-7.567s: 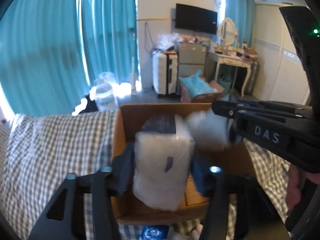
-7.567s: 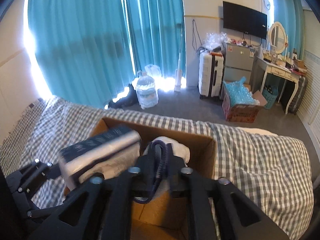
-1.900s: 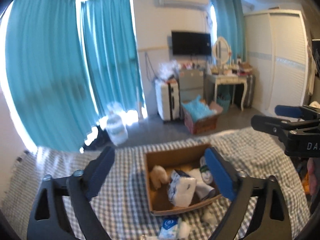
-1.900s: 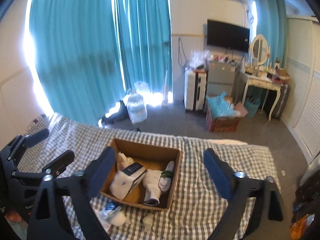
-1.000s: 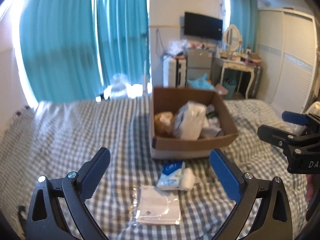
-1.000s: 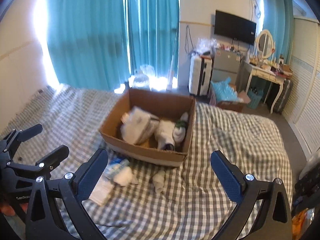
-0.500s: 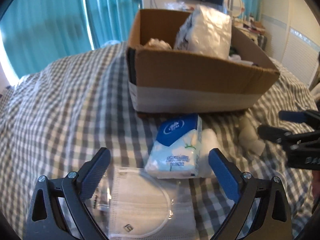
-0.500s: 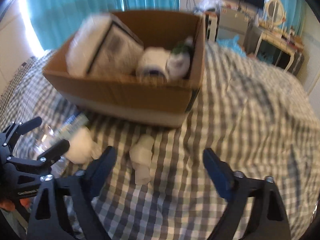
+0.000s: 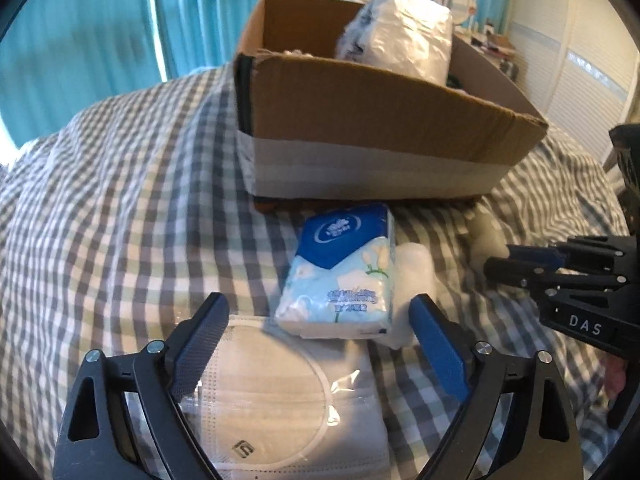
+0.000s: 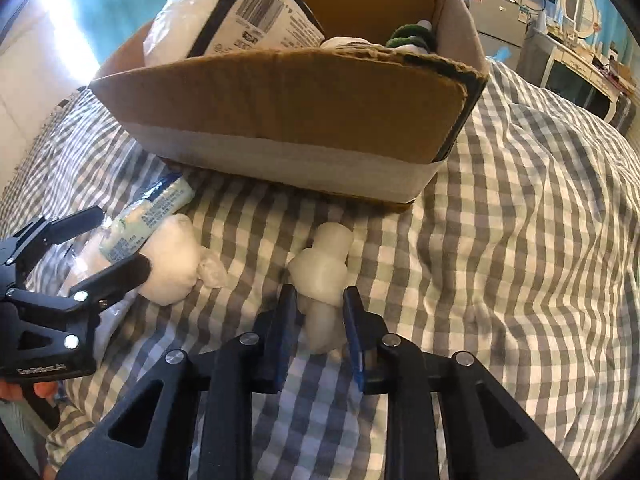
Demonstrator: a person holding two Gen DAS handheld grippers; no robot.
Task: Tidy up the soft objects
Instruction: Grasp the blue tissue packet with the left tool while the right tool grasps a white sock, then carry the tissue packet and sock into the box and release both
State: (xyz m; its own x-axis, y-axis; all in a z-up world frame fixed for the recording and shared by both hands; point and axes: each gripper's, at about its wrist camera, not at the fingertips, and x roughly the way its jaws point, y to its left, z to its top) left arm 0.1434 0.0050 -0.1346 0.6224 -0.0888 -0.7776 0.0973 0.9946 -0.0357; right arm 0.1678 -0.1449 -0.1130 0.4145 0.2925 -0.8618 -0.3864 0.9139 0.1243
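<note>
On the checked bedcover lies a white soft roll (image 10: 322, 268). My right gripper (image 10: 320, 320) has its jaws closing, and the blue pads touch the roll's near end on both sides. A blue-and-white tissue pack (image 9: 340, 276) lies in front of the cardboard box (image 9: 360, 120), partly on a clear-wrapped face mask packet (image 9: 280, 400). A white soft ball (image 9: 416, 276) lies beside the pack. My left gripper (image 9: 316, 304) stands wide over the pack and the packet, its jaws closing a little, and its pads touch neither. The box holds a large white plastic package (image 10: 224, 16) and other soft things.
The box (image 10: 280, 112) stands just beyond both grippers with its near wall toward them. My right gripper (image 9: 498, 259) shows at the right of the left wrist view. Checked bedcover (image 10: 520, 240) spreads to the right. Teal curtains, a dresser and a wardrobe stand behind.
Both grippers have come down from high above the bed to the things in front of the box. The right jaws have narrowed from wide open onto the white roll. The left jaws have narrowed slightly.
</note>
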